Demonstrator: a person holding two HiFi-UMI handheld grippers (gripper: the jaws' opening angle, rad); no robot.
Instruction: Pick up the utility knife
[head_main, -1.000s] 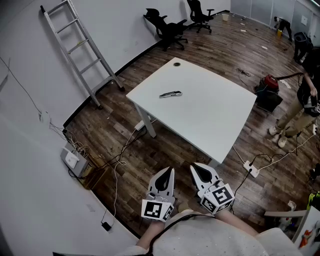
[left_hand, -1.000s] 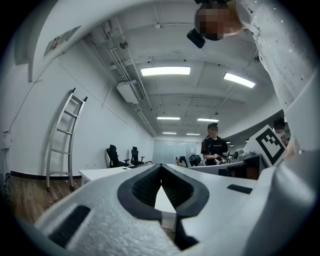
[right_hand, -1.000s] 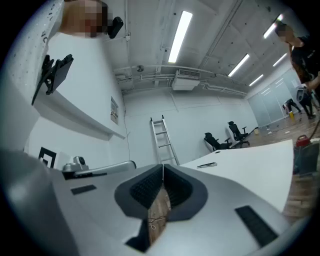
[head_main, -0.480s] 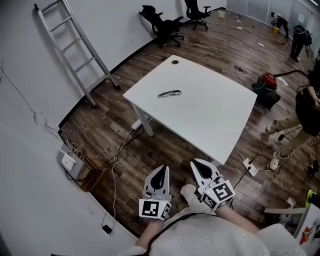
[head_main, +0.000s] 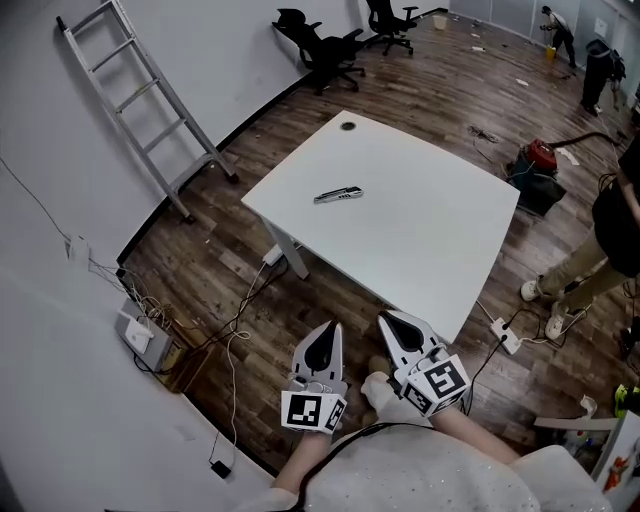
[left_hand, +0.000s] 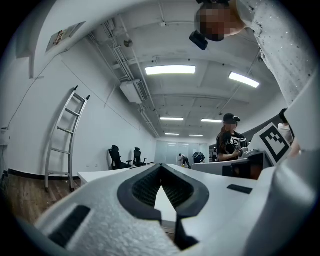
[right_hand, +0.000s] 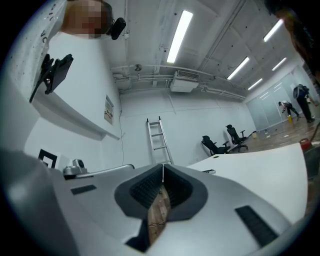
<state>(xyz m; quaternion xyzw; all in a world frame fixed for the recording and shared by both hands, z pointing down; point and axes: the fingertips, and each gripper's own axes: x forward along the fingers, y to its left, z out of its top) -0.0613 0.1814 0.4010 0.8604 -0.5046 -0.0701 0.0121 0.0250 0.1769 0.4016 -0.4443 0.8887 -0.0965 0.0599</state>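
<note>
Two grippers sit at the bottom of the head view, both over the wooden floor (head_main: 215, 255) and short of the white counter (head_main: 425, 225). Your left gripper (head_main: 330, 332) is at lower centre, and your right gripper (head_main: 392, 326) is just beside it to the right. Each has its jaws drawn together to a point with nothing in them. The utility knife (head_main: 337, 195) lies flat on the counter in the upper centre of the frame, left of the counter's middle and well apart from both grippers. A ladder (head_main: 140, 110) leans on the wall at upper left, and office chairs (head_main: 325, 45) stand at the top. Cables (head_main: 215, 325) trail along the wall at lower left, and a person (head_main: 612, 215) is at the right edge.

In the left gripper view, your jaws meet tip to tip at frame centre, closed and empty. The pale counter (left_hand: 100, 175) shows behind them at left, with the ladder (left_hand: 62, 145) at far left and the office chairs (left_hand: 120, 157) beyond. A person (left_hand: 230, 141) in a cap stands at right, next to the right gripper's marker cube (left_hand: 275, 142).

In the right gripper view, your jaws are likewise closed and empty, the tips touching at centre. Floorboards show through the gap below them. The utility knife (right_hand: 209, 171) is a small dark shape on the counter (right_hand: 260, 167), right of the jaws. The ladder (right_hand: 159, 142) stands above the jaws, with the office chairs (right_hand: 222, 144) to the right.
</note>
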